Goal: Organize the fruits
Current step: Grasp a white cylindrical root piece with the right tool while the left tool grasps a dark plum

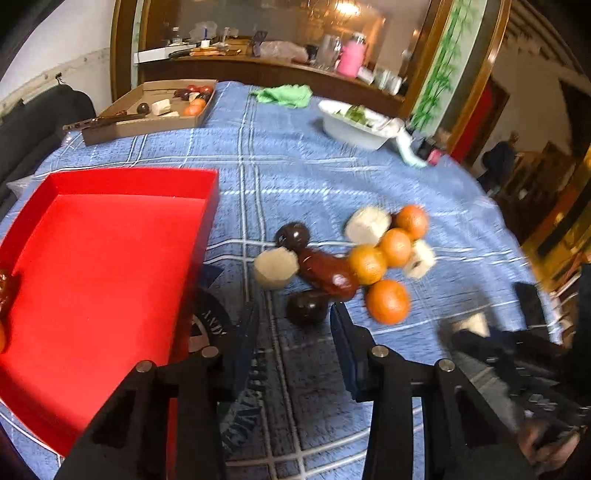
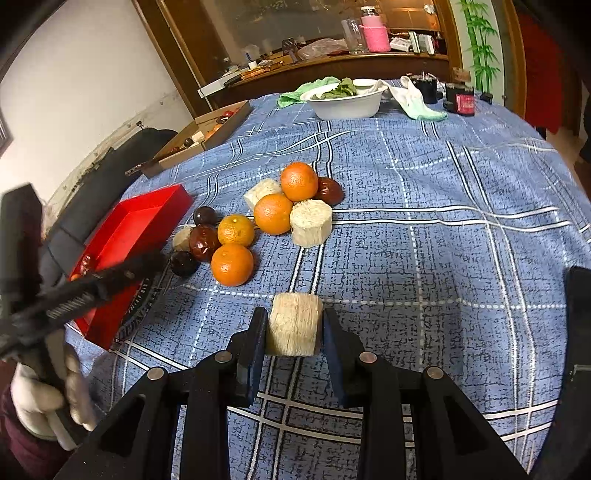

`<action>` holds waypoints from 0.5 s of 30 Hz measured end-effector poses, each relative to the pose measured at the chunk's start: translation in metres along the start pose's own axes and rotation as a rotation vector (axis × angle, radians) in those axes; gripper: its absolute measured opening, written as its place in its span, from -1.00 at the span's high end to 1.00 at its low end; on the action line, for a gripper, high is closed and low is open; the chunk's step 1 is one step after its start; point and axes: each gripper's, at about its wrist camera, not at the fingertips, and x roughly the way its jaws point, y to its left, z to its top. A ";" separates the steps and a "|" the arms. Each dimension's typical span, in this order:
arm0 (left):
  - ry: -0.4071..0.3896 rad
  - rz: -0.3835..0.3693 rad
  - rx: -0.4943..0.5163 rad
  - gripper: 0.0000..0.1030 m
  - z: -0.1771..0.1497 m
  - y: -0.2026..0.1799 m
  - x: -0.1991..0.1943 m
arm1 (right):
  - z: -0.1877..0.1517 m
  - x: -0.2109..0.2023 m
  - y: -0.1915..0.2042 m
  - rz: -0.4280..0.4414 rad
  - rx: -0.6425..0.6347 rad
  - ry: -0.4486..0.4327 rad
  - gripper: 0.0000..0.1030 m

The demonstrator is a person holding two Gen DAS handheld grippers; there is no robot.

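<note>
A heap of fruit lies mid-table: several oranges [image 2: 273,214], pale fibrous chunks [image 2: 311,222] and dark brown fruits [image 2: 204,242]. The red tray [image 1: 110,258] stands left of the heap, with a reddish fruit [image 1: 5,291] at its near-left edge. My left gripper [image 1: 293,312] is open just right of the tray. A dark round fruit [image 1: 306,312] sits between its fingertips, untouched on the left side. My right gripper [image 2: 294,326] is shut on a pale chunk [image 2: 293,325], held low over the cloth in front of the heap. A gloved hand [image 2: 37,398] holds the left gripper [image 2: 155,258].
A cardboard box [image 1: 147,122] with more fruit stands at the table's far left. A white bowl [image 2: 343,101] of greens, a green cloth [image 1: 284,95] and small black items [image 2: 460,99] sit at the far side. Behind is a cluttered sideboard with a pink bottle [image 2: 375,35].
</note>
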 end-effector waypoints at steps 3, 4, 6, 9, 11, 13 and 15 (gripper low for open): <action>0.011 0.025 0.018 0.19 0.002 -0.005 0.009 | 0.000 -0.001 -0.001 0.022 0.000 -0.007 0.38; 0.011 0.038 0.031 0.08 0.003 -0.008 0.011 | 0.000 0.000 -0.001 0.027 -0.001 -0.005 0.37; 0.011 0.054 0.057 0.00 0.004 -0.014 0.017 | 0.000 0.000 0.000 0.033 -0.004 -0.003 0.37; 0.013 0.069 0.086 0.00 0.007 -0.021 0.024 | 0.000 0.001 0.001 0.034 -0.013 0.001 0.37; 0.043 0.070 0.101 0.25 0.005 -0.023 0.031 | 0.000 0.002 0.003 0.031 -0.024 0.006 0.37; 0.030 0.055 0.097 0.55 0.004 -0.023 0.027 | -0.001 0.003 0.004 0.023 -0.032 0.008 0.37; 0.021 0.040 0.087 0.55 0.003 -0.022 0.022 | -0.001 0.004 0.005 0.017 -0.039 0.009 0.37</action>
